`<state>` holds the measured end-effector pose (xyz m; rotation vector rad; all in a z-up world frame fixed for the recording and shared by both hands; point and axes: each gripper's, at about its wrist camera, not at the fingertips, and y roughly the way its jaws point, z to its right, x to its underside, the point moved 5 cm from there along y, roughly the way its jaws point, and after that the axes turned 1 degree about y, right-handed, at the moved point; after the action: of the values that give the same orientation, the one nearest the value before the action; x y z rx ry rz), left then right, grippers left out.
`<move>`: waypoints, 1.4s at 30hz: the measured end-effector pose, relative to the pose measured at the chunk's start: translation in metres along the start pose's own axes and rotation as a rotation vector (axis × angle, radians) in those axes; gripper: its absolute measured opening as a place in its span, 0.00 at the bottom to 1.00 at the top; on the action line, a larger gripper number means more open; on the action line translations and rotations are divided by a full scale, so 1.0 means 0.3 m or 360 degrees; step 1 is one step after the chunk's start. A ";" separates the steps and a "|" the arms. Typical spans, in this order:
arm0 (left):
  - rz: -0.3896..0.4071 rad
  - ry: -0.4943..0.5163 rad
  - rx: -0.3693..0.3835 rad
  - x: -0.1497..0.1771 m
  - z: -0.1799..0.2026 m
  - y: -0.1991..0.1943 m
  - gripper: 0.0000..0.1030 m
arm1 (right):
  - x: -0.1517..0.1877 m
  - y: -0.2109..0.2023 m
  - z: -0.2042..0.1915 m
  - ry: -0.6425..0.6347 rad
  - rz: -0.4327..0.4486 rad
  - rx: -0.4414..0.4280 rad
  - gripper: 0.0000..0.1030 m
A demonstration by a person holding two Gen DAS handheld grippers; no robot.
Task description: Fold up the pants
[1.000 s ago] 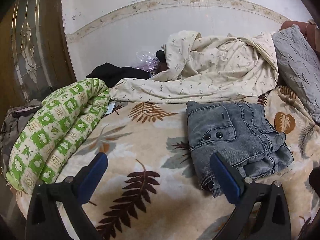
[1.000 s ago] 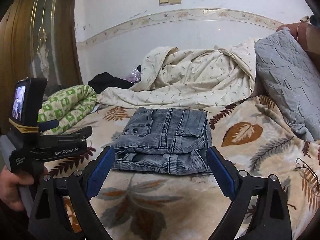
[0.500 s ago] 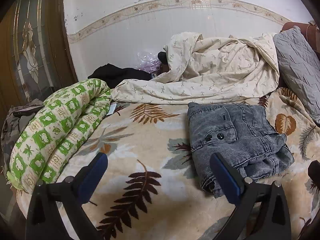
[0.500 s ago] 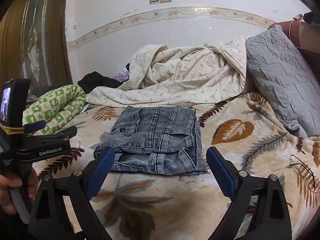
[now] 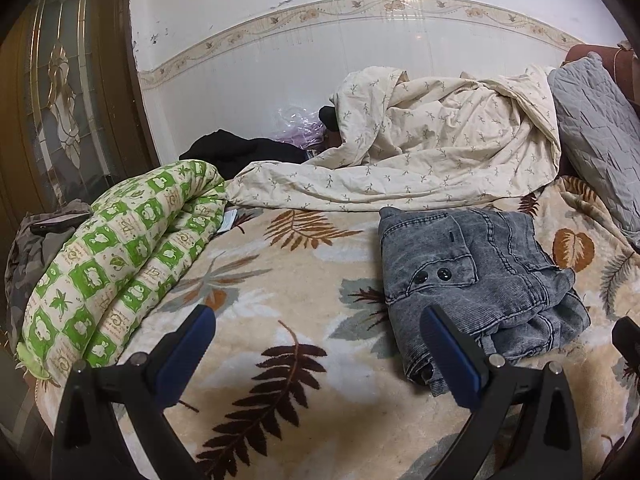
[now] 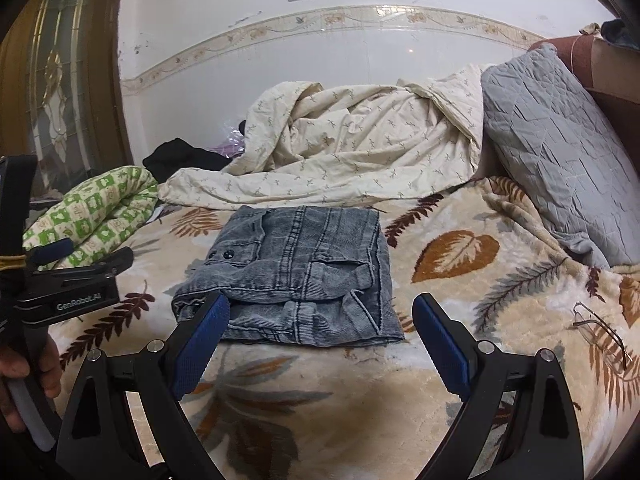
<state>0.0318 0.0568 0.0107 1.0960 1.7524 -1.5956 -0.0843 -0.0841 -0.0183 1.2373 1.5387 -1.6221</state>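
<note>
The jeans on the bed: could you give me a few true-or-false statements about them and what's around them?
1. The grey jeans lie folded in a compact stack on the leaf-print blanket. True.
2. The right gripper is clamped on the jeans. False: it is open and holds nothing.
3. A pair of glasses lies on the blanket to the right of the jeans. True.
4. The left gripper holds a trouser leg. False: it is open and empty.
5. The grey pillow rests on top of the jeans. False: they are apart.

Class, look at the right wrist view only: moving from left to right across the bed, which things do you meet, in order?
Green patterned quilt → folded grey pants → glasses, with the grey pillow behind them at the right edge.
</note>
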 end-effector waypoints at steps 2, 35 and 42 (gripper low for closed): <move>-0.0002 -0.0007 0.0000 0.001 -0.002 0.001 1.00 | 0.003 0.007 0.007 0.0014 -0.0017 0.0009 0.91; -0.0080 -0.0323 -0.0332 -0.006 -0.479 0.100 1.00 | 0.040 0.141 0.524 0.0565 -0.0248 0.0525 0.91; -0.0140 -0.0476 -0.0408 0.034 -0.587 0.137 1.00 | 0.012 0.204 0.563 0.0577 -0.0278 0.0558 0.91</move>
<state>0.0850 0.2298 0.0091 0.6327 1.7584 -1.4485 -0.0706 -0.2574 -0.0640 1.7013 1.6598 -1.9208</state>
